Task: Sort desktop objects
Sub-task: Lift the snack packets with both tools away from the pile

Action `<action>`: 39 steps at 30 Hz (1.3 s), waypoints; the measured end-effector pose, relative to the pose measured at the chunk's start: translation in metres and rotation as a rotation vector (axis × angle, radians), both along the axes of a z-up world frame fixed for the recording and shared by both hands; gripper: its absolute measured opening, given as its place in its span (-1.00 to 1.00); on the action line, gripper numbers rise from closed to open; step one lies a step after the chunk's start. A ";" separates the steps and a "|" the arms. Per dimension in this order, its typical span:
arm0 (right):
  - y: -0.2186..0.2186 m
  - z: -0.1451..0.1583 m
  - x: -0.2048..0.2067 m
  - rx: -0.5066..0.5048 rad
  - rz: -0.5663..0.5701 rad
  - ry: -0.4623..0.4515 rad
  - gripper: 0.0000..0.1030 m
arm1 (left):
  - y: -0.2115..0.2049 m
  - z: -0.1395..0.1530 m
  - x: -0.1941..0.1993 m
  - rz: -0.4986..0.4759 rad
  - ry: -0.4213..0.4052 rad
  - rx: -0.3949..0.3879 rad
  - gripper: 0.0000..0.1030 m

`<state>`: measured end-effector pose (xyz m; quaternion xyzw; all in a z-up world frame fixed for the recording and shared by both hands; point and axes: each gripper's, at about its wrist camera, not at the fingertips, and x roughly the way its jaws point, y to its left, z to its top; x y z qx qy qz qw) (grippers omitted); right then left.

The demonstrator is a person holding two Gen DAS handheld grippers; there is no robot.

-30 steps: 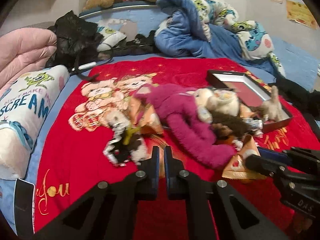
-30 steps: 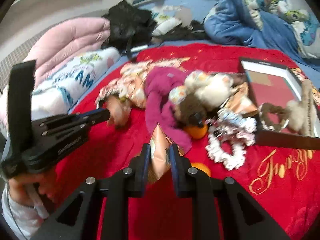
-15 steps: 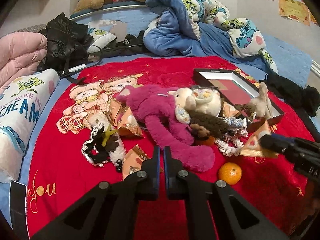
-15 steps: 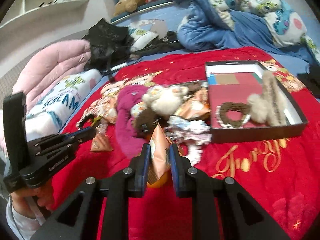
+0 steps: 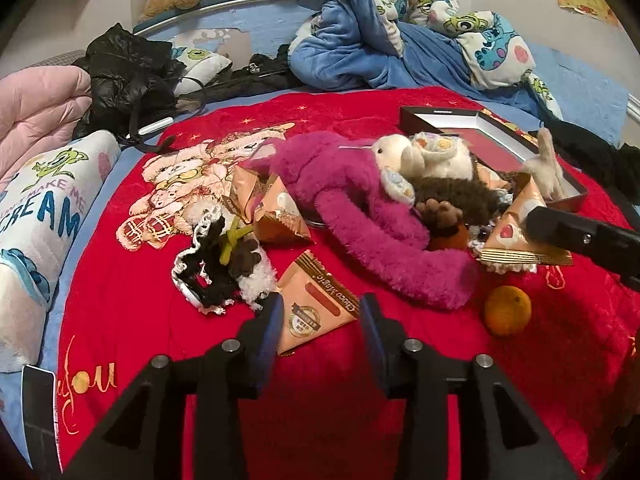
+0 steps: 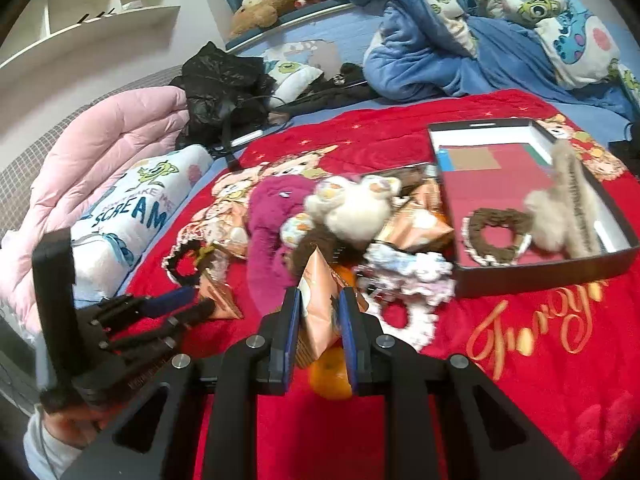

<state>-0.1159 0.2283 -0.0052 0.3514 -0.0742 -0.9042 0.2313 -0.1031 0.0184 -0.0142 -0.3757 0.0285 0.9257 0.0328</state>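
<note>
My left gripper (image 5: 322, 316) hangs low over the red blanket (image 5: 120, 280) with its jaws opening. A triangular "Choco Magic" snack packet (image 5: 316, 304) lies flat between its fingertips, and the pads do not press it. My right gripper (image 6: 320, 304) is shut on a peach snack packet (image 6: 320, 312) held above an orange (image 6: 332, 376). In the left wrist view that gripper (image 5: 536, 216) enters from the right with its packet (image 5: 516, 232). A black box (image 6: 540, 276) at the right holds a brown scrunchie (image 6: 496, 236) and a fluffy beige clip (image 6: 560, 208).
A pile fills the blanket's middle: a magenta plush (image 5: 352, 200), a white plush (image 5: 424, 156), more packets (image 5: 280, 216), a black-and-white scrunchie (image 5: 216, 264) and a pale scrunchie (image 6: 404, 280). An orange (image 5: 508, 310) lies apart. A pillow (image 5: 44, 208) borders the left, with bedding behind.
The left jaws were shut and have parted, so the snack packet now shows between them. The right gripper kept its packet and drew back from the pile, bringing the box into fuller view.
</note>
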 end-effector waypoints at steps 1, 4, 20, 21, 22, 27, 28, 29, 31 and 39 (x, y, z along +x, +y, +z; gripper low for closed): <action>-0.003 0.000 -0.001 -0.004 0.003 0.000 -0.62 | -0.001 -0.002 -0.002 0.010 -0.001 -0.001 -0.19; -0.010 0.000 -0.003 -0.012 0.008 0.002 -0.62 | -0.003 -0.011 -0.011 0.028 -0.023 -0.003 -0.12; -0.006 0.000 -0.005 -0.010 0.002 0.004 -0.62 | -0.005 -0.027 -0.027 0.034 -0.063 0.046 -0.50; -0.006 0.000 -0.004 -0.010 0.003 0.005 -0.62 | -0.005 -0.026 -0.026 0.029 -0.062 0.045 -0.52; -0.007 0.001 -0.004 -0.008 0.004 0.008 -0.62 | -0.004 -0.025 -0.026 0.029 -0.058 0.045 -0.52; -0.008 0.002 -0.003 -0.006 0.005 0.011 -0.62 | 0.000 -0.017 -0.020 0.023 -0.032 0.050 -0.53; -0.008 0.002 -0.002 -0.006 0.004 0.013 -0.62 | 0.000 -0.015 -0.019 0.023 -0.025 0.045 -0.53; -0.008 0.003 -0.001 -0.008 0.004 0.015 -0.62 | 0.000 -0.013 -0.017 0.023 -0.019 0.045 -0.53; -0.007 0.004 -0.001 -0.012 0.004 0.021 -0.63 | 0.001 -0.006 -0.013 0.022 -0.005 0.051 -0.53; -0.004 0.008 0.002 -0.005 -0.002 0.035 -0.64 | 0.006 0.020 0.006 0.005 0.056 0.062 -0.53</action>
